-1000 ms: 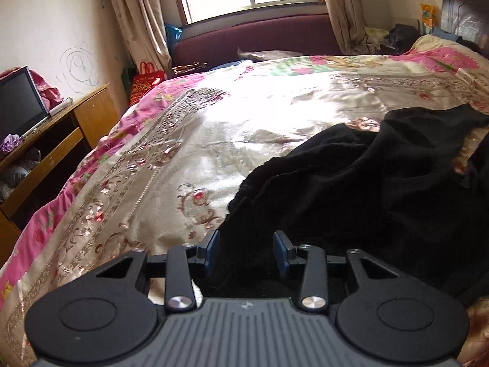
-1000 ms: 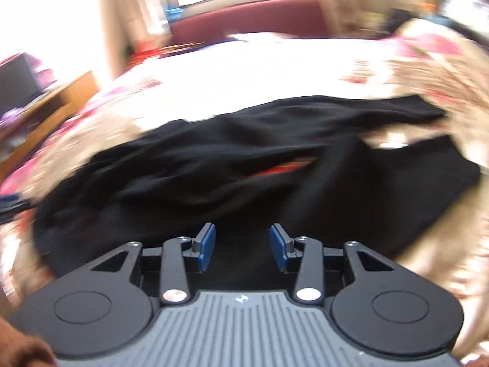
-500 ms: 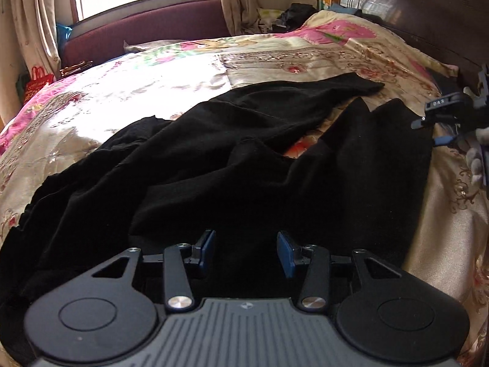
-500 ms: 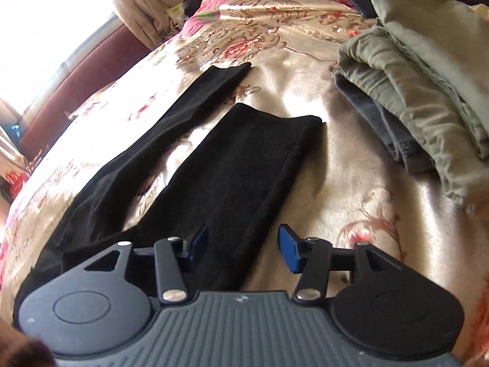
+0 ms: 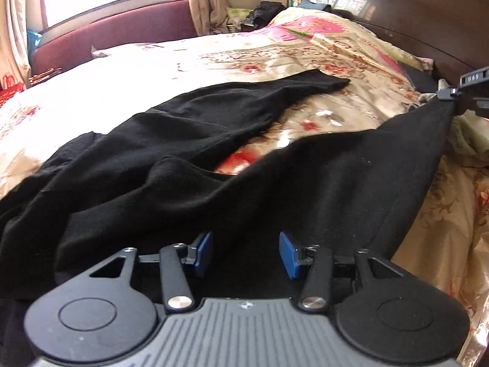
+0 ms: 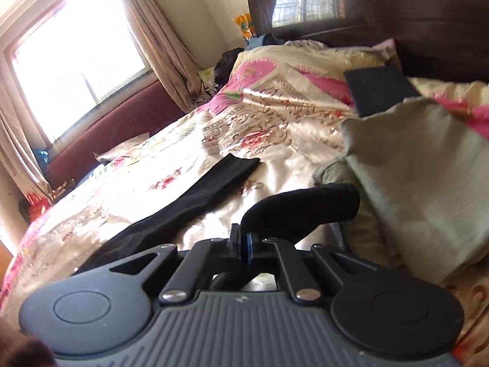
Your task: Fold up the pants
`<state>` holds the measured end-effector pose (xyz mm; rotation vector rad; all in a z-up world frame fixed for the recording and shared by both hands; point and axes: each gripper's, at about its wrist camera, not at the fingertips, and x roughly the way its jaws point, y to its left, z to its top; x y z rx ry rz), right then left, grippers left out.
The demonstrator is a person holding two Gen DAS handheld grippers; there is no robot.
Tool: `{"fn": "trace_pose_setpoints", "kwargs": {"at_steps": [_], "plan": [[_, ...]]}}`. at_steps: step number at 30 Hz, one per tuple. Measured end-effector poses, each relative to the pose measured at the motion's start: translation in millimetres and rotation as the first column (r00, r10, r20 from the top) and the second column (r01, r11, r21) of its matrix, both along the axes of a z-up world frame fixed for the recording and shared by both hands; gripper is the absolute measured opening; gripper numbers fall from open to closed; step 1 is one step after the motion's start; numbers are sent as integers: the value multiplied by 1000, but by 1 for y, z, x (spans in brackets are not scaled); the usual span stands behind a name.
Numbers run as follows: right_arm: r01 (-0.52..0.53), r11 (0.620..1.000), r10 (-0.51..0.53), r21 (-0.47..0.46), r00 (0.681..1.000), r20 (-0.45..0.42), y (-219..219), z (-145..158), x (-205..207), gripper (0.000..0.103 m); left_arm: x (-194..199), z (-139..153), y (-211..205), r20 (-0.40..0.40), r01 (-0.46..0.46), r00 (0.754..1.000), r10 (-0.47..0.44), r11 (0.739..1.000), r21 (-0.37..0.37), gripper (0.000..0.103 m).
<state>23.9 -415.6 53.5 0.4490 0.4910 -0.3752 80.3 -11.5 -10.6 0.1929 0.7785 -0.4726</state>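
Observation:
Black pants [image 5: 214,159] lie spread on the floral bedspread [image 5: 336,61], legs running toward the headboard. My left gripper [image 5: 246,252] hovers over the near end of the pants, its jaws opening, with cloth below the blue pads but not pinched. In the right wrist view my right gripper [image 6: 246,246] is shut on the hem of the nearer pant leg [image 6: 302,211], which lifts and curls above the pads. The other leg [image 6: 214,183] lies flat. In the left wrist view the right gripper [image 5: 458,94] shows at the far right, pulling that leg taut.
A pile of folded olive-green clothes [image 6: 421,183] sits on the bed to the right of the pant legs, with a dark folded item [image 6: 379,88] behind it. A dark wooden headboard [image 6: 366,9] stands beyond. A maroon sofa [image 5: 116,33] and window lie across the bed.
My right gripper moved to the nearer leg's hem, shut on it and lifted it. My left gripper swung right along the pants and its jaws spread wider.

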Motion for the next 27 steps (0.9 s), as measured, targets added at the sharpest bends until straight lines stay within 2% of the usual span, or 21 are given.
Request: {"fn": "trace_pose_setpoints", "kwargs": {"at_steps": [3,7,11,15,18,21,24,27], "plan": [[60,998,-61,-9,992,-110,-8,-24,-8,4,-4,-12,-12,-27,37,999,-36,999,16,65],[112,994,-112,-12,971,-213,-5,-43,-21,5,-14,-11,-12,-7,58,998,-57,998,15,67],[116,992,-128,-58,952,-276,4,-35,-33,14,-17,0,10,16,29,999,-29,999,-19,67],[86,986,-121,-139,956,-267,25,-13,-50,20,-16,18,44,72,-7,997,10,999,-43,67],[-26,987,-15,-159,968,-250,50,1,-42,21,-8,34,71,137,-43,989,47,999,-29,70],[-197,967,151,-163,955,-256,85,9,-5,29,16,50,103,191,-106,976,107,994,-18,77],[-371,915,321,-160,908,-267,128,9,46,29,47,52,128,233,-147,964,129,987,59,77],[-541,822,490,-175,830,-267,183,10,98,29,79,47,143,244,-168,961,129,975,144,76]]}}
